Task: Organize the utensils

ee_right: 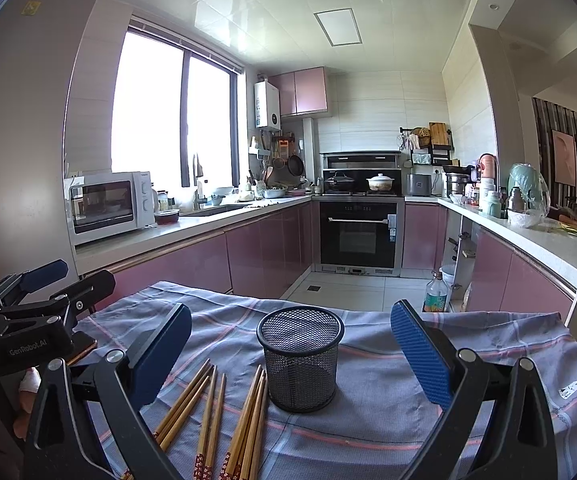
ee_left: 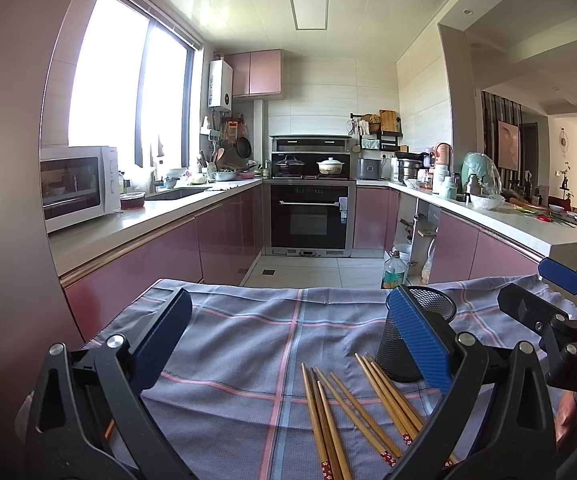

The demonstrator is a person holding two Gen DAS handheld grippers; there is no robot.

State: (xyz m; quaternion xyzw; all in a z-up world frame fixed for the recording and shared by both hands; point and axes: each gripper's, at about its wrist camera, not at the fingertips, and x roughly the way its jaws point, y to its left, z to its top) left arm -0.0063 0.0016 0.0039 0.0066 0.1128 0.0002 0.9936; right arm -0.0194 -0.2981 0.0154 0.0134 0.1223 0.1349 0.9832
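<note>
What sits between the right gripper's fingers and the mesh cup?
Nothing: only bare plaid cloth around the mesh cup, per the right wrist view. The chopsticks lie left of it.

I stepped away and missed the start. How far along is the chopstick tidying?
Nothing looks done: the mesh holder stands upright on the plaid cloth and looks empty. Nothing is in hand: the left gripper and right gripper are both open. Left to do: all the chopsticks lie loose beside the holder and need putting in.

Wooden chopsticks (ee_right: 208, 416) lie loose beside the upright black mesh cup (ee_right: 300, 356).
</note>
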